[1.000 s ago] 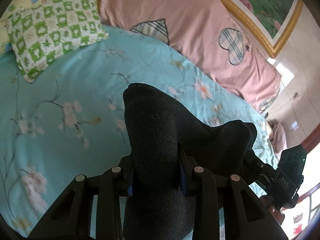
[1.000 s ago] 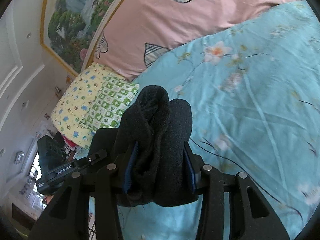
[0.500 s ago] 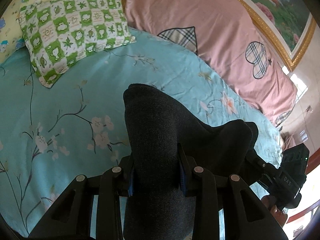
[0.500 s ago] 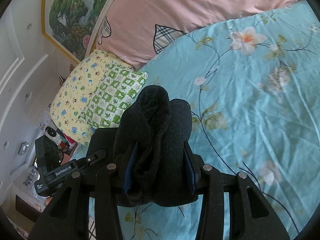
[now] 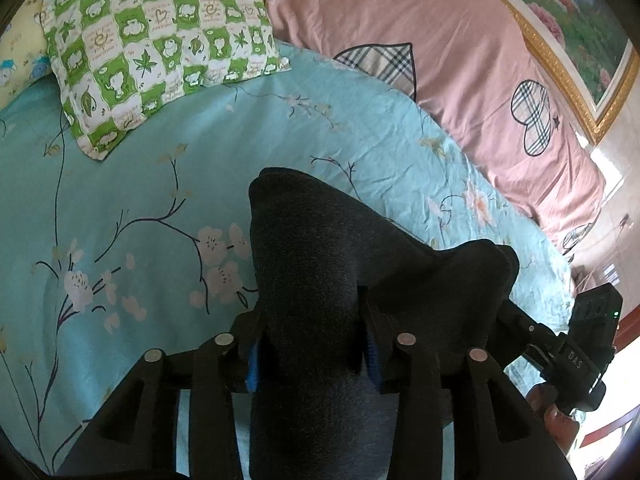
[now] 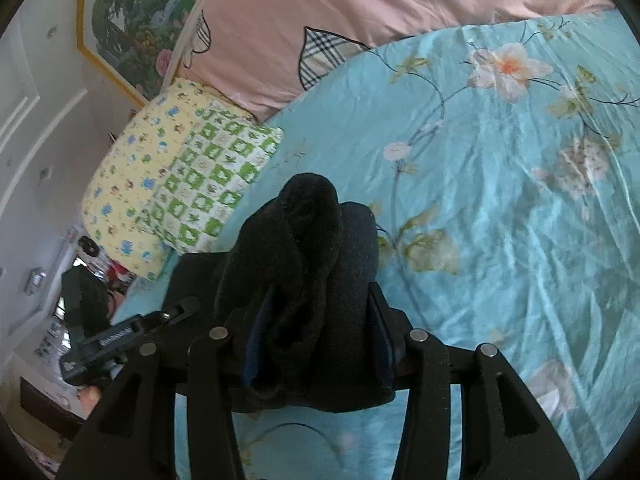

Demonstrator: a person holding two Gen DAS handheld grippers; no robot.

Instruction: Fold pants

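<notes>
The dark pants [image 5: 312,264] are held up above the bed by both grippers. My left gripper [image 5: 310,344] is shut on a thick bunch of the dark fabric, which bulges forward and stretches right toward the other gripper [image 5: 560,352]. My right gripper [image 6: 318,344] is shut on a bunched, folded part of the pants [image 6: 316,248]. The left gripper [image 6: 120,336] shows at the lower left of the right wrist view. The fingertips are hidden by cloth.
A turquoise floral bedsheet [image 5: 140,208] lies below. A green-and-white checked pillow [image 5: 160,56] and a yellow pillow [image 6: 136,184] sit at the head. A pink quilt with plaid hearts [image 5: 440,64] lies along the far side under a framed painting [image 6: 132,24].
Both grippers have moved with the pants toward the pillows and quilt; the checked pillow and quilt now appear larger and nearer. Both grips stay shut.
</notes>
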